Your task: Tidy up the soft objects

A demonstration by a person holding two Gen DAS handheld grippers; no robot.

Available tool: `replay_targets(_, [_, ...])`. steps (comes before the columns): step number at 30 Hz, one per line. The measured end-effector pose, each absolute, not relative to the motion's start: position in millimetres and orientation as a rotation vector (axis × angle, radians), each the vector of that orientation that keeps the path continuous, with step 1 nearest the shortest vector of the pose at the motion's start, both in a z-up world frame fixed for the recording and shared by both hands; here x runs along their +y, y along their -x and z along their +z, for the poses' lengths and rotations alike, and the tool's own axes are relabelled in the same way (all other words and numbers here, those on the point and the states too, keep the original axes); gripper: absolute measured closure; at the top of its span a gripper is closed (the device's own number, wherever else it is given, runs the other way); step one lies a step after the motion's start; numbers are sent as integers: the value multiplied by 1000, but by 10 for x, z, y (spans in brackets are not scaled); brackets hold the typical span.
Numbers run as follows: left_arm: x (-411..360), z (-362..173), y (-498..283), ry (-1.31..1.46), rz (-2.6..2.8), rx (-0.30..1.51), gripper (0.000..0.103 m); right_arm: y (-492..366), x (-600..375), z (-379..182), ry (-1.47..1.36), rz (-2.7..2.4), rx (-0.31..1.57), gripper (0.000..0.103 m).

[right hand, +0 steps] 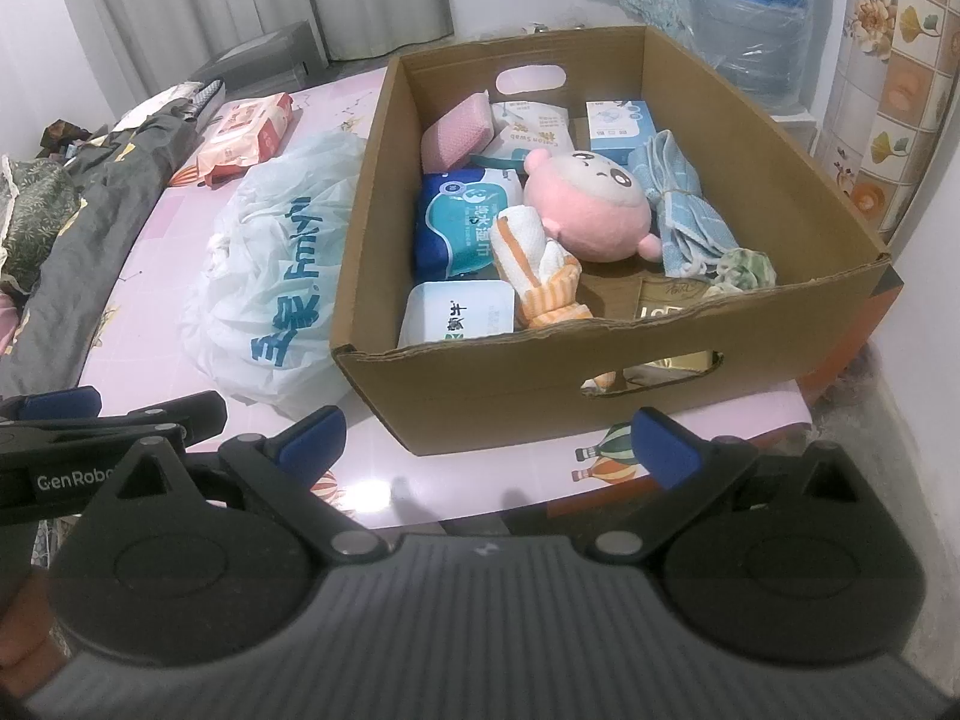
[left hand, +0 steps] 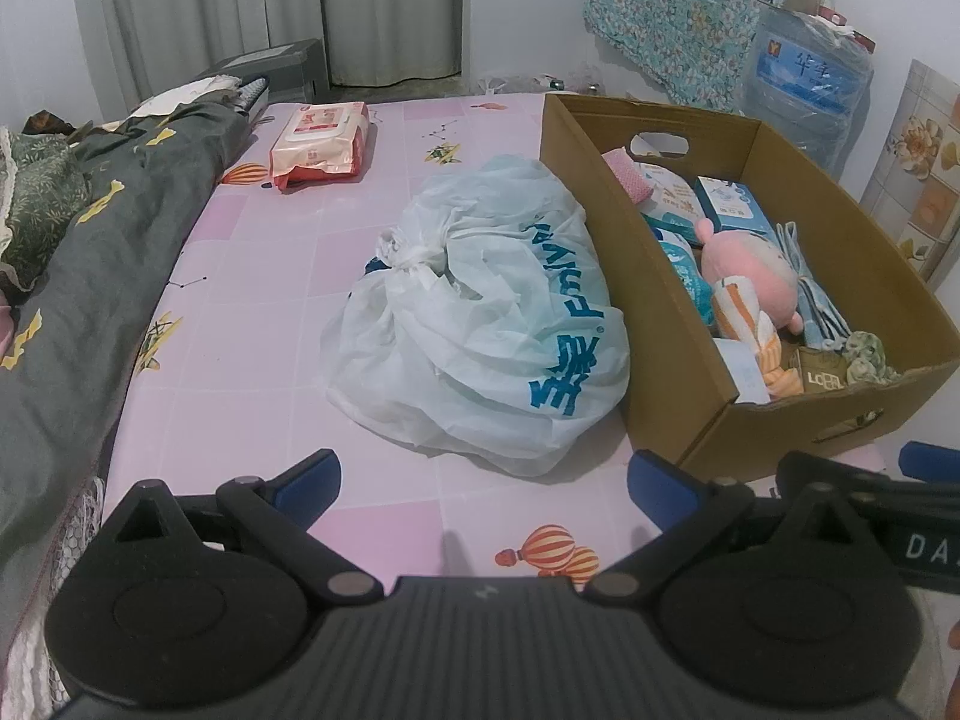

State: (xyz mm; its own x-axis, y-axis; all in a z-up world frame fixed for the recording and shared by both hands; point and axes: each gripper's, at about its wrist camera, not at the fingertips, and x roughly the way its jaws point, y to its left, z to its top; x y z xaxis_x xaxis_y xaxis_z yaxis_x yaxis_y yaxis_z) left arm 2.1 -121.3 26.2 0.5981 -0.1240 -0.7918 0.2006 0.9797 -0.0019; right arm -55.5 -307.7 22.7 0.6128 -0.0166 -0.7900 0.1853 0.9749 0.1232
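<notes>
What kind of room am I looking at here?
Most likely a bedroom at home: a bed with a pink patterned sheet, a rumpled dark quilt along its side, and grey curtains behind.

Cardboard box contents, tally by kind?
In the cardboard box:
Wipe/tissue packs: 2
Cotton swab pack: 1
Small carton: 1
Sponge: 1
Plush toy: 1
Cloths/towels: 2
Scrunchie: 1
Total: 9 clearly visible

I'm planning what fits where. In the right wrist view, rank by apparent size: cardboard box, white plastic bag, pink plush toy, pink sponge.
1. cardboard box
2. white plastic bag
3. pink plush toy
4. pink sponge, though it lies farther from the camera than the plush.
</notes>
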Motion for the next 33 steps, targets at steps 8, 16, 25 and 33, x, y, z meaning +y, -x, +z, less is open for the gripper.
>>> replay_targets(8, [-1208, 264, -24, -90, -189, 911, 1, 554, -3075, 228, -200, -118, 906, 1])
replay_targets(16, [-1211, 235, -25, -85, -190, 921, 1, 555, -3068, 218, -199, -120, 910, 1])
replay_targets(25, [-1271, 224, -32, -81, -207, 936, 1, 562, -3120, 223, -193, -131, 921, 1])
replay_targets(33, [-1301, 205, -61, -77, -215, 950, 1, 540, -3169, 219, -190, -136, 934, 1])
